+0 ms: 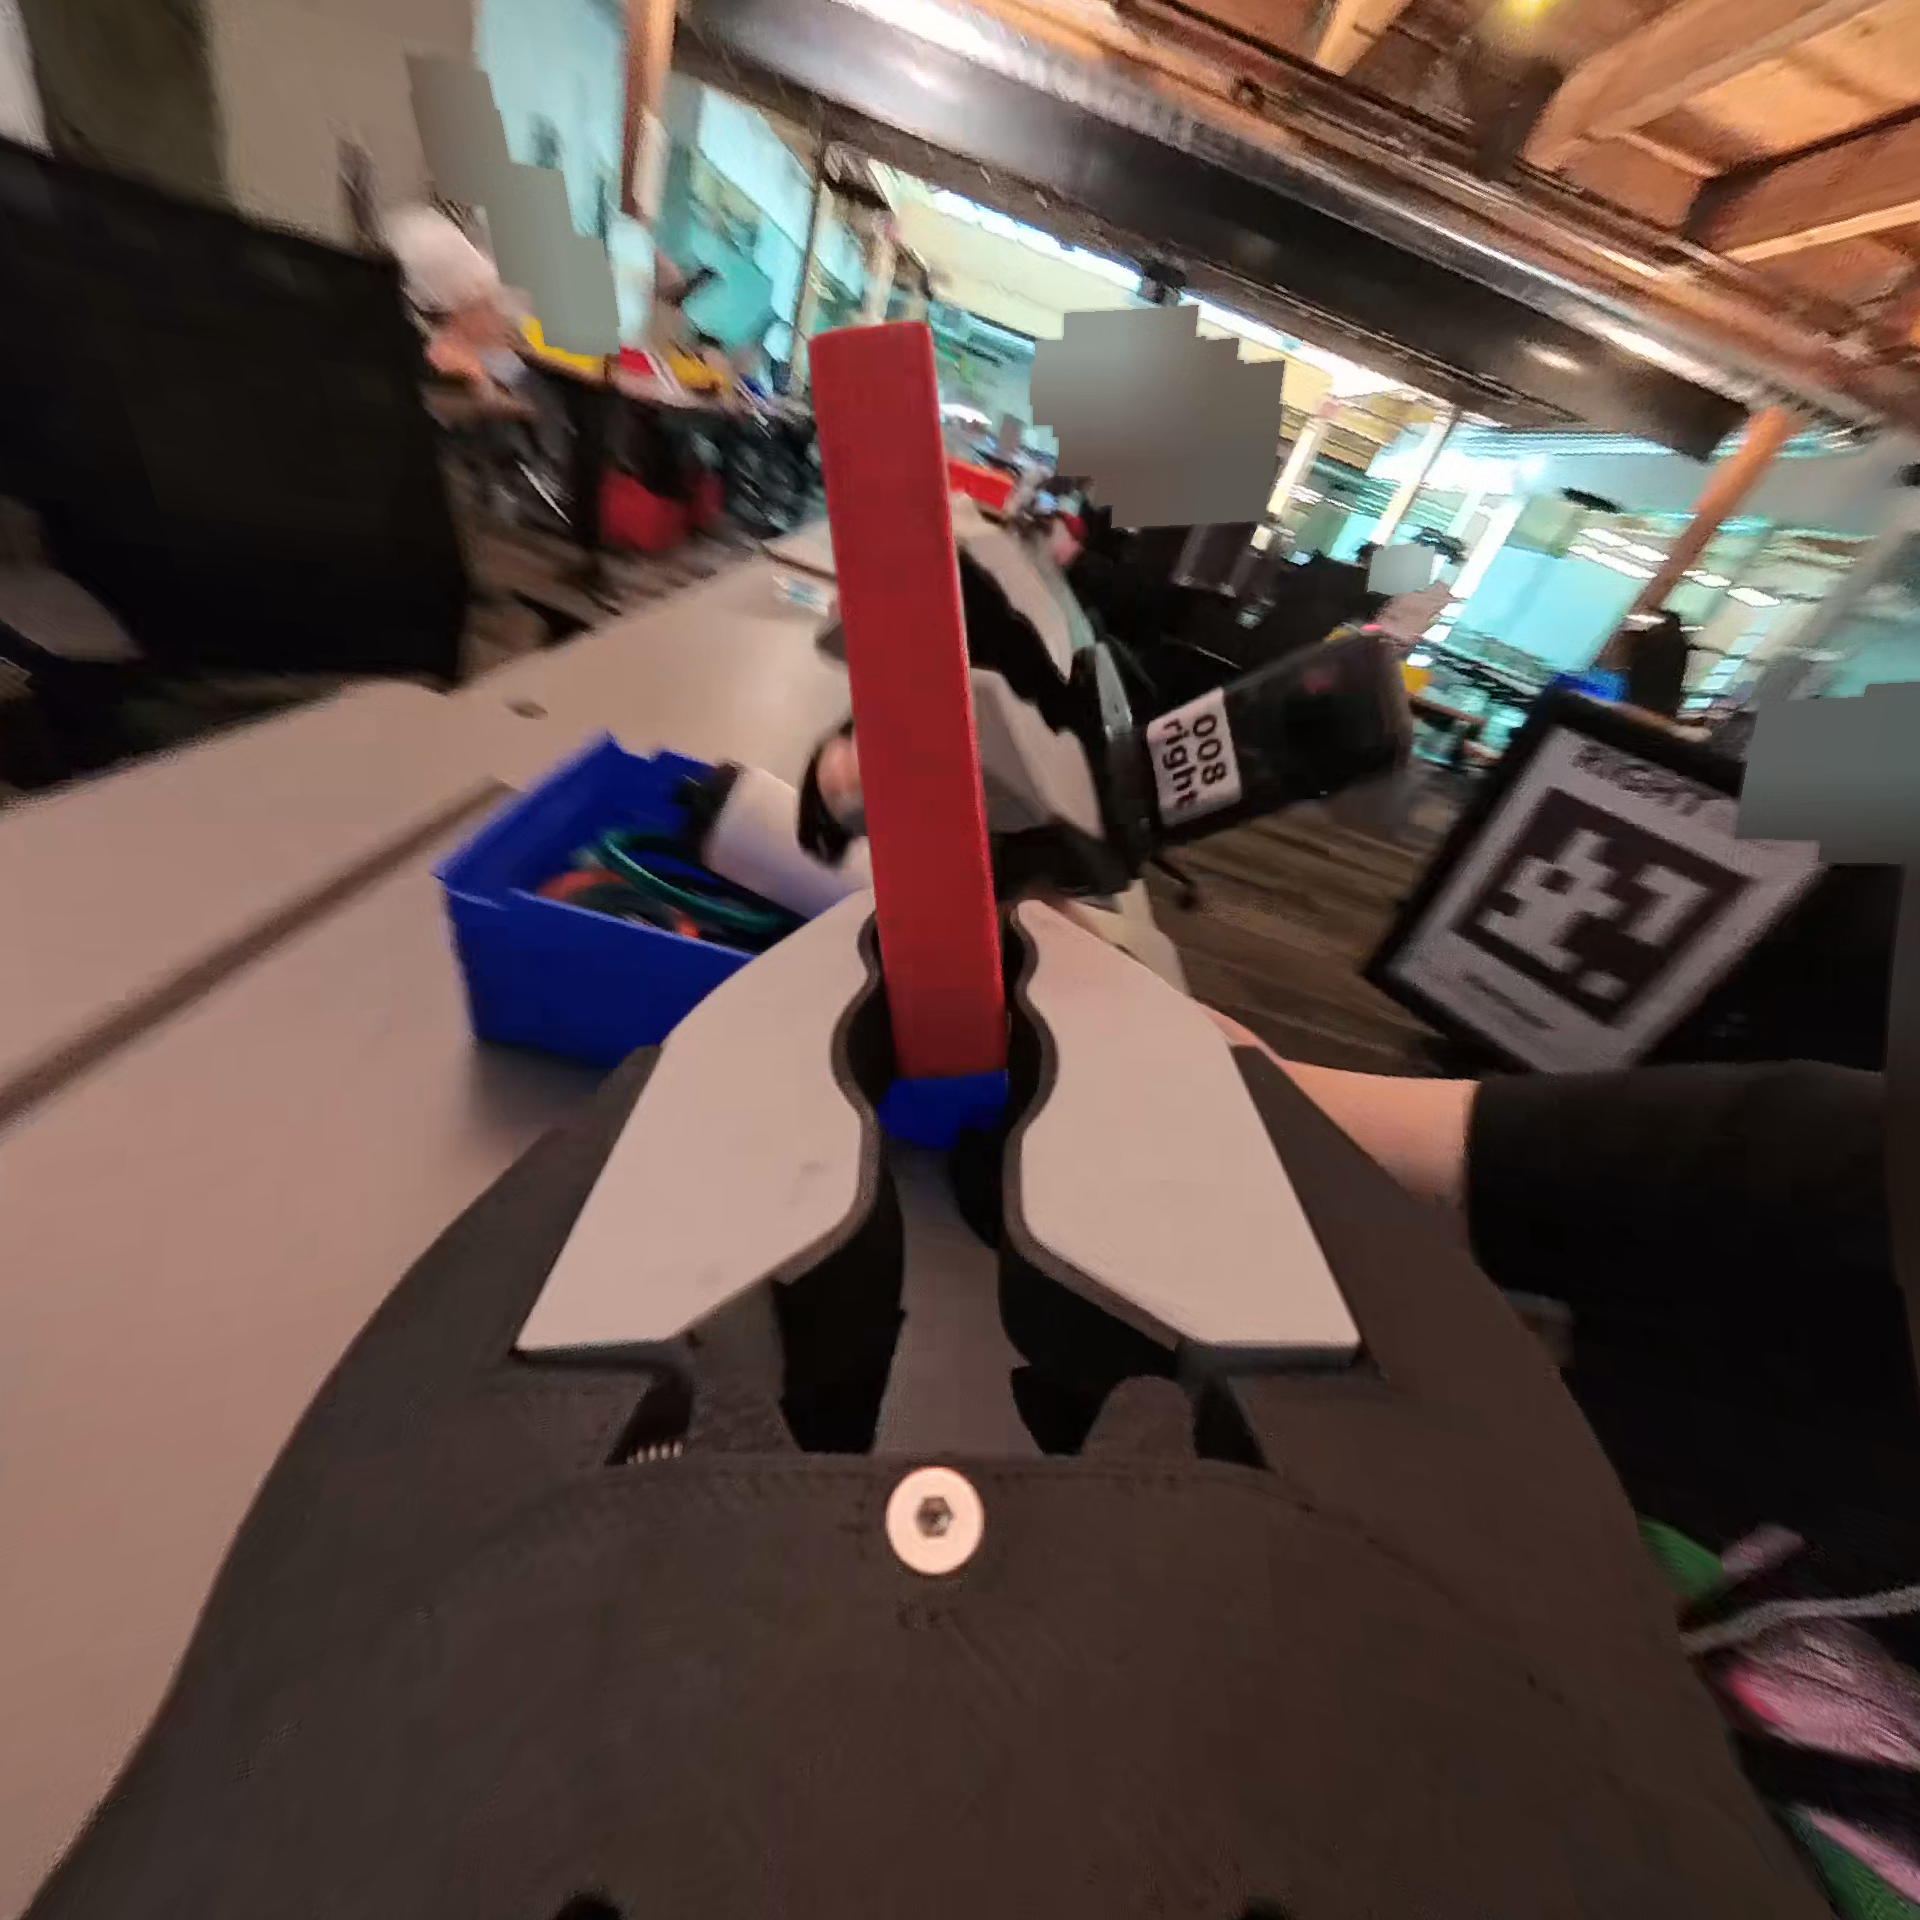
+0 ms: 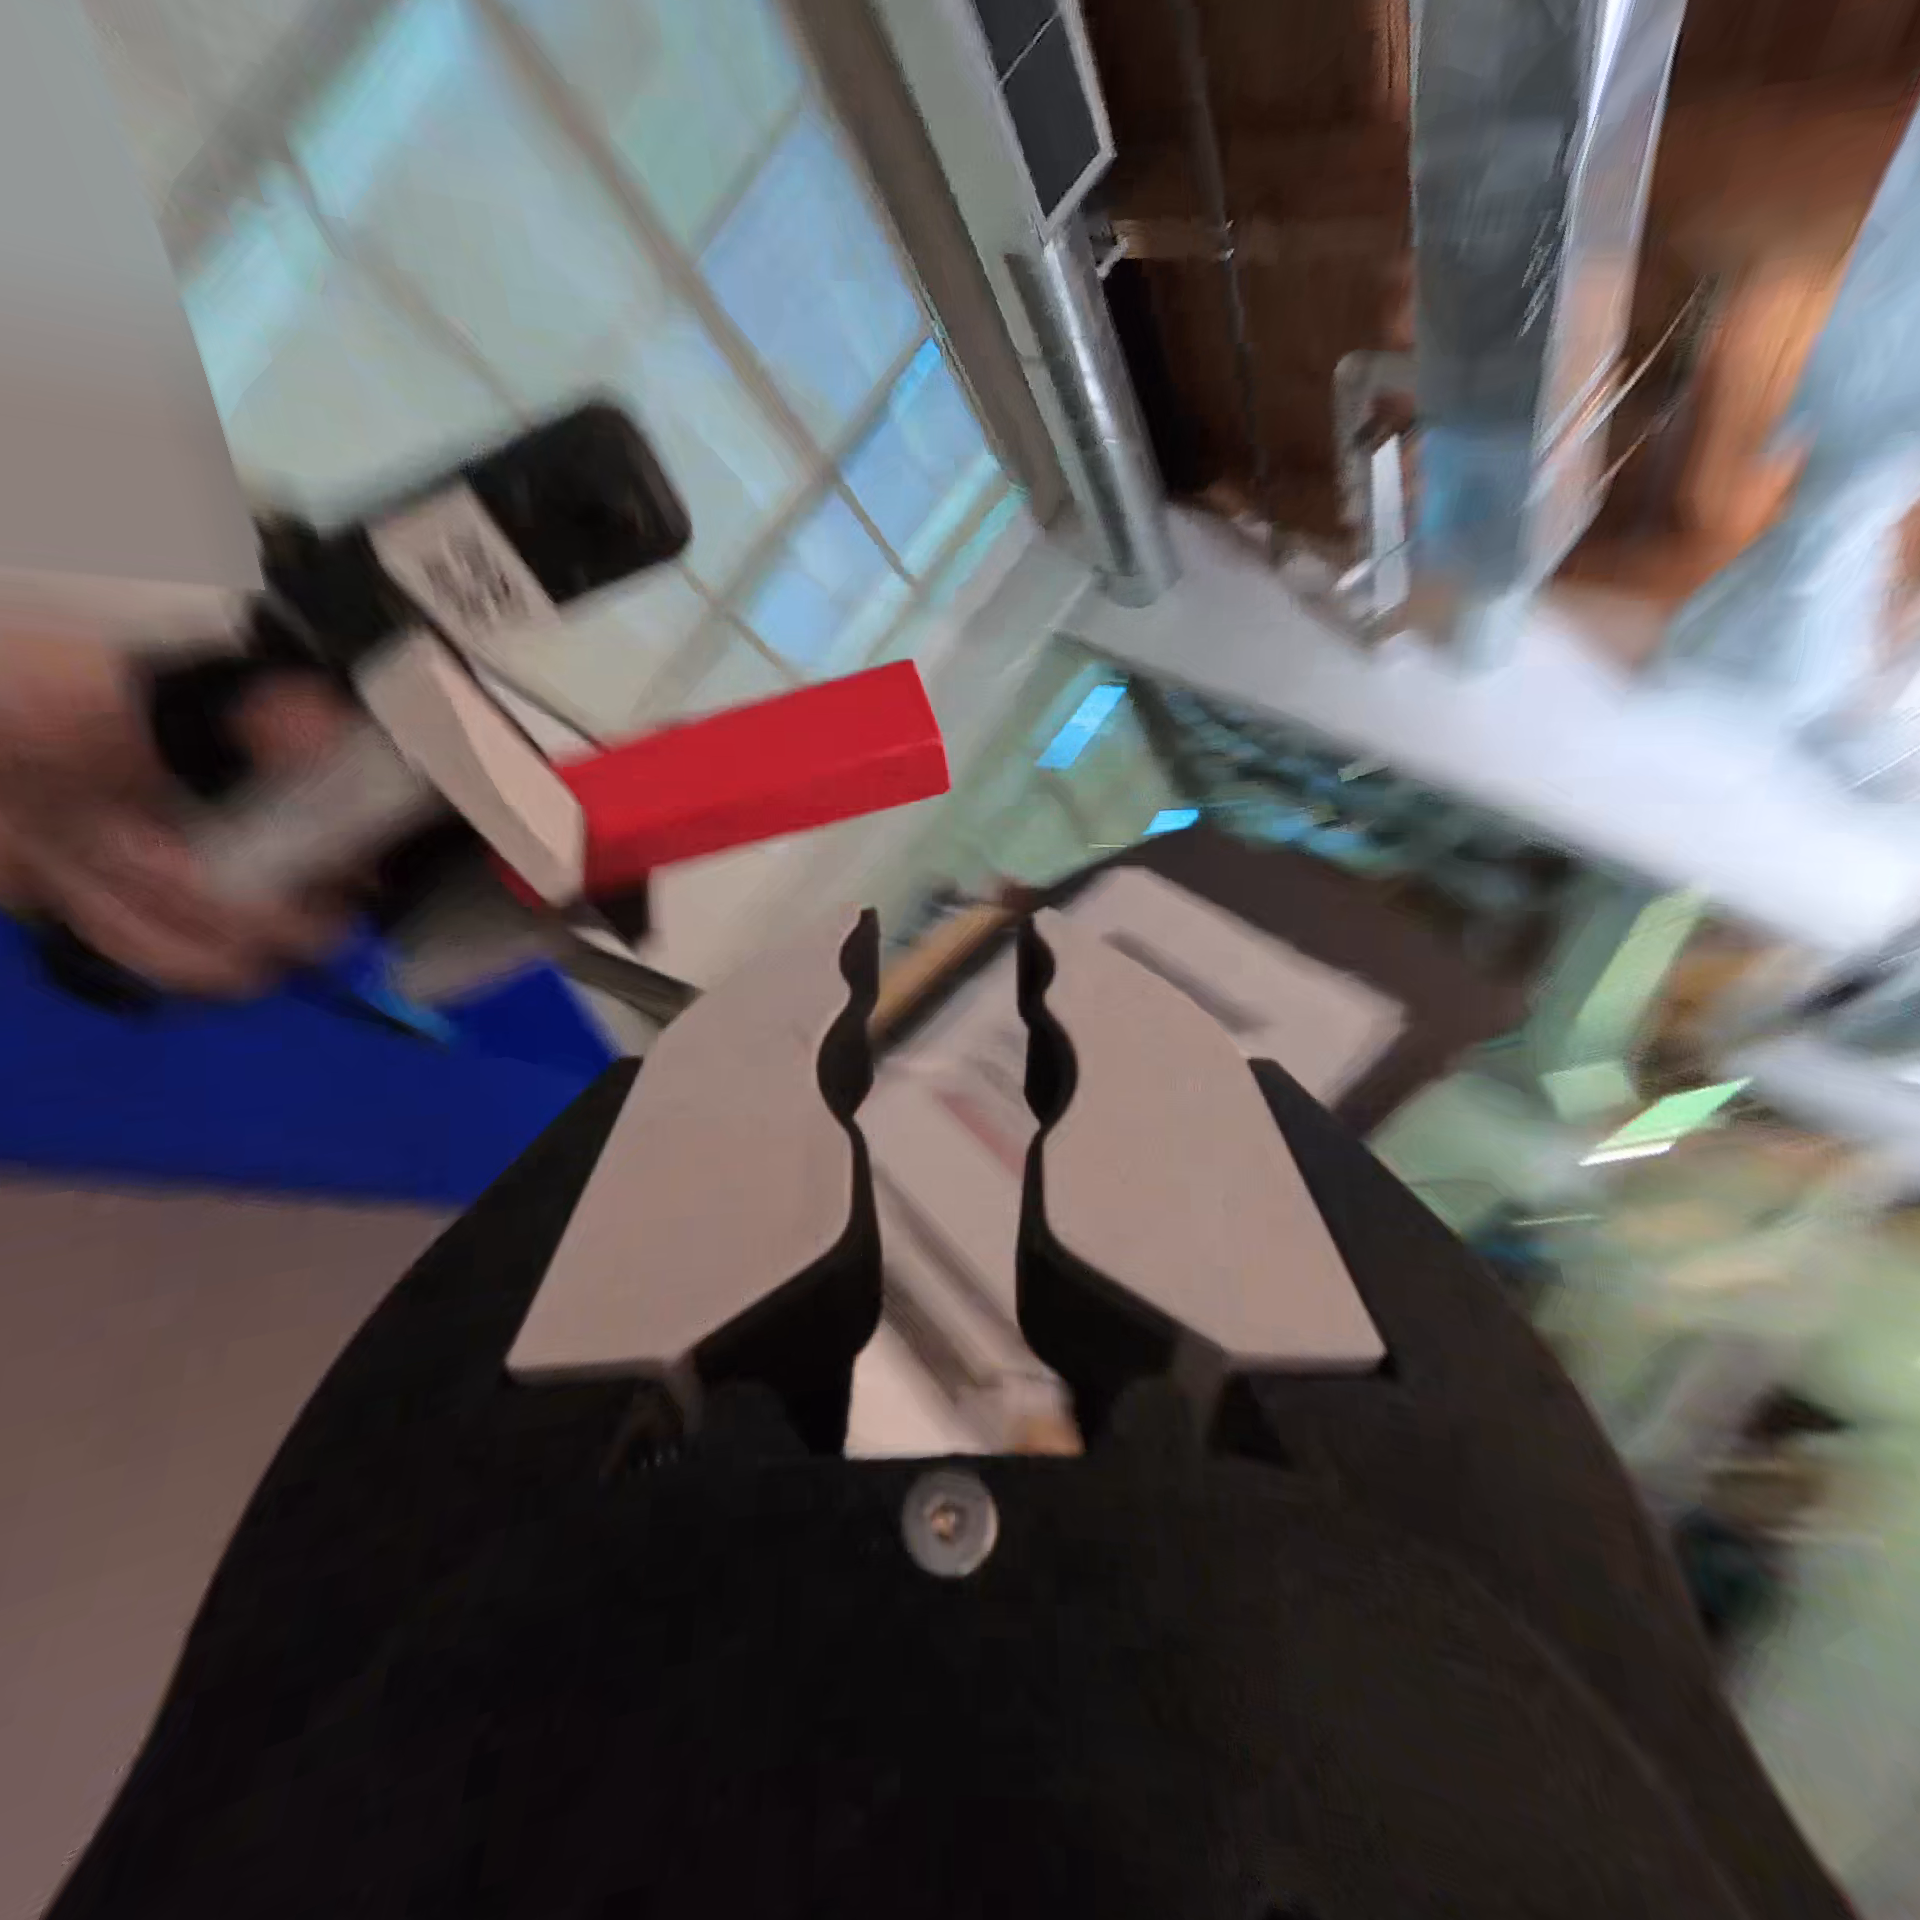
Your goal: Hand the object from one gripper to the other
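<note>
Red bar (image 1: 914, 727) beside cable-filled blue bin (image 1: 561, 966)

A white label with black print (image 1: 1193, 769) sits on the right tool's black body. A framed black-and-white square-code sign (image 1: 1590, 902) carries blurred writing. The left tool's label (image 2: 473, 582) is unreadable.

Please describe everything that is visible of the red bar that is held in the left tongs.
The red bar is a long, straight stick with a square section, flat faces and a matte look, perhaps plastic or painted wood. A short blue cap covers its lower end. The left tongs are shut on it near that capped end, so most of its length sticks out freely in the air. In the right wrist view it points sideways, and the right tongs, open, do not touch it.
</note>
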`<state>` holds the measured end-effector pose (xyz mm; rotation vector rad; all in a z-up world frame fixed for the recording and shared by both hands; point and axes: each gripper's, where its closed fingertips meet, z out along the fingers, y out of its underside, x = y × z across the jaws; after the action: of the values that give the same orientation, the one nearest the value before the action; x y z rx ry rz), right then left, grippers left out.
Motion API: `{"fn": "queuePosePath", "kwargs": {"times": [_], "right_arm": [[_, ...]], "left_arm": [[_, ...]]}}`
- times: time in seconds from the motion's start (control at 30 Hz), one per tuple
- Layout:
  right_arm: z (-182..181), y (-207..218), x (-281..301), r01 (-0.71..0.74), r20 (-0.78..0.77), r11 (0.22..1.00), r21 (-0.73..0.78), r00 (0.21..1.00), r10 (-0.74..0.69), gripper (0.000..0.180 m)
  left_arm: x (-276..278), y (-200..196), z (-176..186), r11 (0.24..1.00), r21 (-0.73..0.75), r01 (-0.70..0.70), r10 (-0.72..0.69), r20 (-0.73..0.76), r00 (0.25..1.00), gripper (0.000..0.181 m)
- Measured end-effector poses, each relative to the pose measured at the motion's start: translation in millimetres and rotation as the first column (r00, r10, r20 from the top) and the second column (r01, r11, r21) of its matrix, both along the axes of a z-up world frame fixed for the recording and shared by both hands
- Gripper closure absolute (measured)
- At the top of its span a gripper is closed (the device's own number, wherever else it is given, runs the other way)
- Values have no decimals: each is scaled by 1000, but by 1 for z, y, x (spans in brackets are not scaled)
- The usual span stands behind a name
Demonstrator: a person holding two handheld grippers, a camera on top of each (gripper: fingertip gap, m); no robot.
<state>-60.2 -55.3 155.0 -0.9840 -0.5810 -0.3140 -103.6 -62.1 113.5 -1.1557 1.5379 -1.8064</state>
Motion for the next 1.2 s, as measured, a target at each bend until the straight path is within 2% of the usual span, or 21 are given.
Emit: {"fn": "queuePosePath", "kwargs": {"times": [0.03,0.07,0.1,0.13,0.17,0.2,0.23,0.27,0.33,0.43,0.5,0.53,0.57,0.6,0.63,0.7,0.77,0.83,1.03,1.13,1.2], "right_arm": [[2,0,-7,-189,-182,980,-56,967,176,149],[4,-2,-15,-392,-358,916,-78,869,342,150],[8,-4,-22,-573,-518,817,-65,719,463,150],[11,-5,-27,-707,-642,706,-37,558,526,144],[11,-3,-30,-790,-736,612,-22,428,525,136],[10,-2,-36,-847,-786,531,-22,343,515,129],[7,0,-42,-878,-817,477,-36,301,492,128],[1,4,-47,-887,-840,455,-76,302,451,127],[-9,8,-58,-883,-828,444,-156,361,428,128],[-13,8,-62,-844,-773,495,-208,452,445,163],[-18,5,-63,-837,-744,472,-275,497,447,163],[-21,3,-62,-847,-754,434,-306,494,434,163],[-21,-4,-61,-879,-776,362,-312,455,436,163],[-20,-12,-60,-918,-812,259,-301,389,435,163],[-22,-21,-58,-945,-853,146,-292,326,407,163],[-31,-39,-57,-952,-898,-60,-301,262,354,163],[-43,-62,-61,-912,-907,-239,-335,243,342,163],[-57,-87,-67,-837,-905,-402,-372,230,357,163],[-80,-99,-88,-733,-907,-547,-404,243,344,163],[-94,-105,-98,-670,-898,-601,-436,280,339,163],[-99,-107,-103,-644,-895,-622,-445,291,339,163]], "left_arm": [[-1,2,4,999,24,-26,25,37,999,164],[-3,2,7,999,40,-35,33,63,997,164],[-4,1,10,998,47,-39,35,77,996,164],[-5,0,11,998,51,-42,38,87,996,164],[-5,-3,10,997,61,-37,32,85,996,164],[-5,-6,7,997,76,-30,24,69,997,164],[-3,-7,5,995,89,-36,31,57,998,164],[-2,-7,4,994,99,-47,41,62,997,164],[-1,-11,3,993,106,-44,36,71,997,164],[1,-18,-5,992,127,-22,16,41,999,164],[1,-24,-13,987,162,12,-14,16,1000,162],[1,-26,-18,982,188,33,-30,-15,999,148],[0,-27,-24,975,214,54,-44,-52,998,125],[-2,-27,-27,969,236,69,-53,-75,996,110],[-3,-26,-27,968,242,73,-58,-71,996,105],[-9,-29,-16,979,170,114,-112,-20,993,104],[-20,-41,-4,969,74,235,-237,24,971,112],[-30,-50,0,945,66,321,-325,61,944,112],[-41,-81,-11,888,226,400,-441,171,881,115],[-47,-98,-25,843,328,426,-489,138,861,116],[-45,-102,-38,819,400,412,-481,85,873,125]]}}
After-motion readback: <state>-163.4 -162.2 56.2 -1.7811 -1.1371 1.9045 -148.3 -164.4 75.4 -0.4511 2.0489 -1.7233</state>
